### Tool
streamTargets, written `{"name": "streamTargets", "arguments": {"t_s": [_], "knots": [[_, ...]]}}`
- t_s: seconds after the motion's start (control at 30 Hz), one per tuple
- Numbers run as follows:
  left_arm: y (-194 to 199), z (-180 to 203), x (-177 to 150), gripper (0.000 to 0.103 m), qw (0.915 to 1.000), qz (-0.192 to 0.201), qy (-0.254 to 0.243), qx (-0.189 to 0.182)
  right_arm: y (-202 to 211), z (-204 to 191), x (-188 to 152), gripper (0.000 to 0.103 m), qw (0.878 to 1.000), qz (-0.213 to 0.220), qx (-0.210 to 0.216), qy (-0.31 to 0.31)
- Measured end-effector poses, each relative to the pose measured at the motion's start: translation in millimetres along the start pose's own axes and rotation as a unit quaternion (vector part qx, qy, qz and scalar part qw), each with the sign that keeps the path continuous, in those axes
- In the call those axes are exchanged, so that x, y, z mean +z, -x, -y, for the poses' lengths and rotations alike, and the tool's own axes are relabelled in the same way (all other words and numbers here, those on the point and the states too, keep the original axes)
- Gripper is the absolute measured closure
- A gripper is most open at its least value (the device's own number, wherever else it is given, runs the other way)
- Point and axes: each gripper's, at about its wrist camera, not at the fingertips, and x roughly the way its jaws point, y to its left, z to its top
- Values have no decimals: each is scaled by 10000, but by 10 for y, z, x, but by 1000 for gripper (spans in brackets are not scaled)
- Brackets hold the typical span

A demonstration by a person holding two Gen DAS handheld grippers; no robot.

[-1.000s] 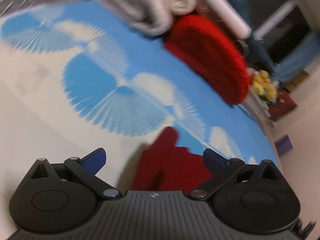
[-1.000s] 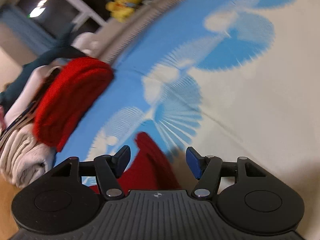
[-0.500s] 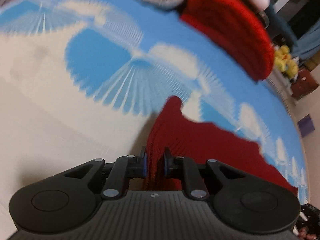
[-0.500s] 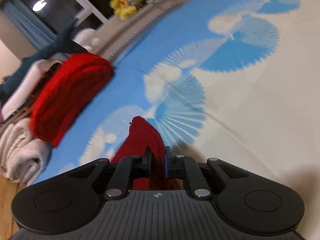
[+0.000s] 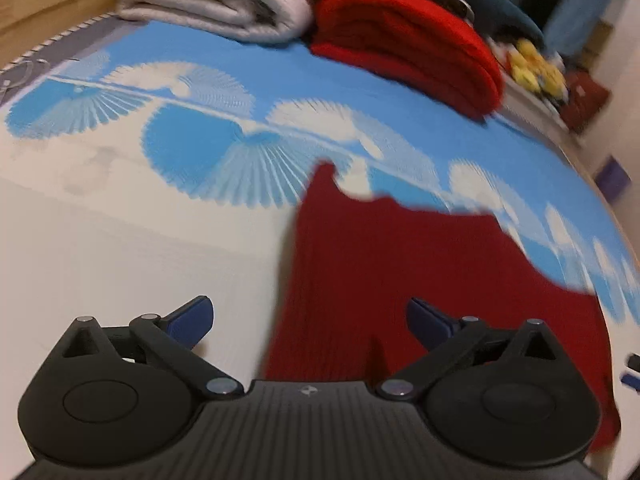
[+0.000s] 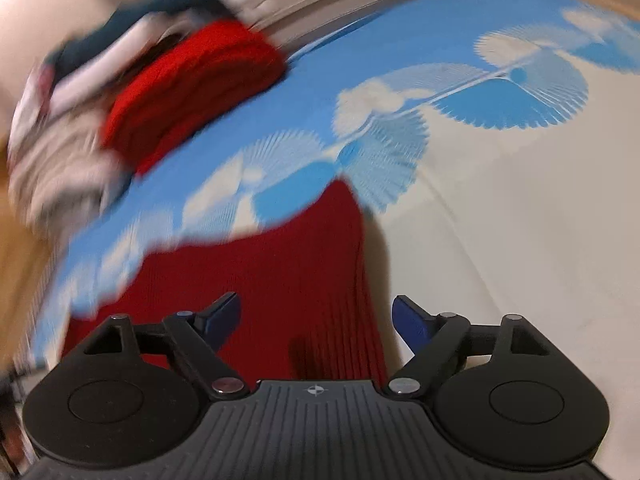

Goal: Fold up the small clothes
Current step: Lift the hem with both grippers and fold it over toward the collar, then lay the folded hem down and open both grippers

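A dark red knit garment [image 5: 384, 264] lies spread on the blue-and-cream patterned sheet [image 5: 120, 220]. My left gripper [image 5: 310, 318] hovers over its left edge, jaws opening wide, the blue pads apart from the cloth. In the right wrist view the same dark red garment [image 6: 280, 272] runs under my right gripper [image 6: 316, 318], whose jaws are opening too; the fabric lies below the gap and neither pad presses it. Both views are blurred by motion.
A folded bright red knit [image 5: 404, 40] and folded grey-white towels [image 5: 216, 0] are stacked at the far edge of the sheet, with dark teal cloth behind. In the right wrist view the red knit stack [image 6: 188, 92] sits at upper left. A yellow toy [image 5: 536, 68] lies beyond.
Both grippers were open a second ago, shut on the dark red garment's corners half a second ago, and now stand open again. The garment lies more spread out than before.
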Motion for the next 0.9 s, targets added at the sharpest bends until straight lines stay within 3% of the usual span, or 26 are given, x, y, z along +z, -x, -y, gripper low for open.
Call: {"name": "streamTargets", "arguments": {"t_s": [0.1, 0.13, 0.17, 0.2, 0.23, 0.27, 0.33, 0.4, 0.5, 0.57, 0.67, 0.73, 0.83, 0.9], "knots": [[0, 35, -142, 0, 9993, -117, -328, 121, -52, 2, -210, 20, 9980, -459, -341, 262], [-6, 31, -170, 1, 9989, -155, -414, 164, -85, 41, -270, 26, 9969, -569, -484, 233], [-6, 14, -198, 1, 9986, -175, -477, 171, -82, 66, -324, 43, 9961, -659, -556, 170], [2, -6, -225, 3, 9982, -172, -540, 168, -69, 98, -353, 54, 9964, -691, -489, 22], [13, -25, -243, 15, 9979, -171, -592, 177, -30, 129, -370, 73, 9967, -697, -368, -176], [5, -49, -249, 35, 9976, -215, -640, 170, 24, 131, -383, 88, 9969, -615, -416, -270], [-38, -135, -250, 50, 9973, -399, -591, 183, 119, 130, -402, 88, 9975, -453, -452, -305], [-47, -206, -249, 50, 9966, -439, -598, 346, 161, 169, -424, 88, 9968, -403, -446, -524], [-82, -289, -277, 35, 9950, -530, -729, 439, -16, 211, -475, 88, 9943, -640, -701, -486], [-91, -313, -316, 19, 9930, -488, -888, 608, -98, 194, -488, 79, 9942, -625, -828, -297], [-55, -319, -323, 16, 9922, -383, -957, 698, -73, 220, -454, 62, 9925, -580, -995, -399], [-25, -298, -326, 14, 9917, -335, -966, 784, 64, 237, -413, 62, 9931, -336, -973, -557], [-33, -223, -348, 12, 9882, -278, -1193, 924, 243, 114, -457, 61, 9936, 129, -1109, -171], [-55, -192, -360, 9, 9864, -265, -1273, 1006, 196, 59, -538, 57, 9945, -92, -1043, 87]]}}
